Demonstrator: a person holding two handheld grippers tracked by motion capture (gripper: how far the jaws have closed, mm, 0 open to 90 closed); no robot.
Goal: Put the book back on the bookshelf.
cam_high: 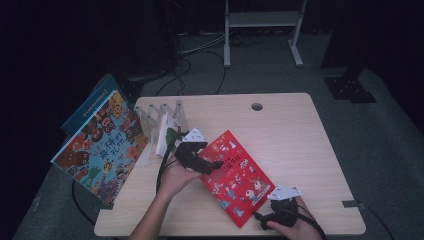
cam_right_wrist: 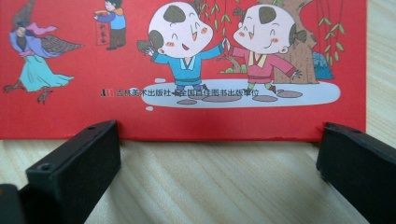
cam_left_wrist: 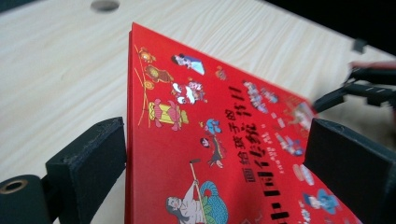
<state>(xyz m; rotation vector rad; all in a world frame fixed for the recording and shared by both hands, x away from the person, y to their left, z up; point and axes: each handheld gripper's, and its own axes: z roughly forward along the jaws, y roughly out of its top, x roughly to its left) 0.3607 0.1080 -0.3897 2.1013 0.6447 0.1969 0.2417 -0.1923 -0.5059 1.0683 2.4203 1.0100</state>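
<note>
A red picture book lies flat and askew on the wooden table. My left gripper is at the book's left edge. In the left gripper view its open jaws straddle the red book, one on each side, and the left gripper does not close on it. My right gripper is at the book's near corner. In the right gripper view the right gripper is open, just short of the edge of the book. The right gripper also appears far off in the left gripper view.
A clear slotted book rack stands at the table's left rear with a white book in it. A large colourful book and a blue one lean off the table's left side. A cable hole sits near the back edge.
</note>
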